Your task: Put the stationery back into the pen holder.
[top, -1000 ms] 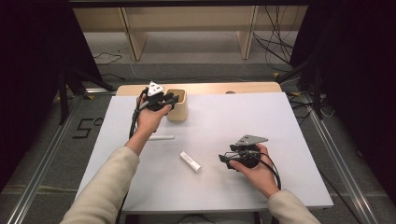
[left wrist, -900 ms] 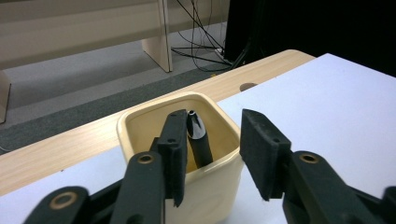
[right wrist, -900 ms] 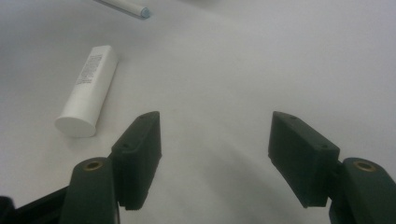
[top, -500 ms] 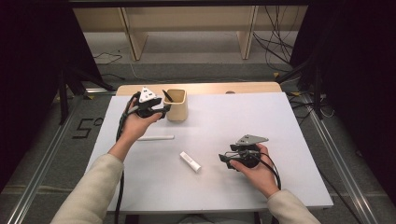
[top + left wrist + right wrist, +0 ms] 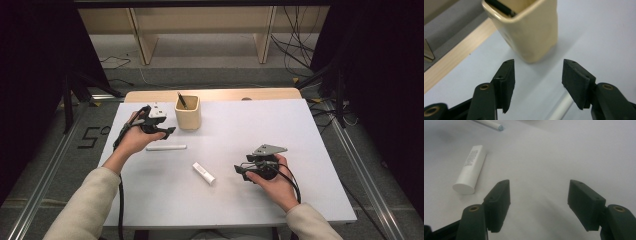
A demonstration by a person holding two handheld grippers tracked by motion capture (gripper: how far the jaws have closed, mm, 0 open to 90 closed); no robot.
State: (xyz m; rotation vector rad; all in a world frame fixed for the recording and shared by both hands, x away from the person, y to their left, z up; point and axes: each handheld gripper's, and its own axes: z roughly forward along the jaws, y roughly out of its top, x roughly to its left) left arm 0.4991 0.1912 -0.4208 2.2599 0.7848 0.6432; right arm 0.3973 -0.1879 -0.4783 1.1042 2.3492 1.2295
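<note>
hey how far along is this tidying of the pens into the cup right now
Done: a dark pen stands in the beige cup. In hand: nothing; the left gripper sits beside the cup, its jaws having just been opening with nothing between them. The right gripper rests open. Left: the white pen and the white tube lie on the table.

A lab recording bay. Black curtains (image 5: pixel 30 75) hang on both sides of the left gripper (image 5: pixel 159 125) and its white table (image 5: pixel 300 130). Cables (image 5: pixel 295 40) and floor rails (image 5: pixel 45 175) lie beyond and beside it.
</note>
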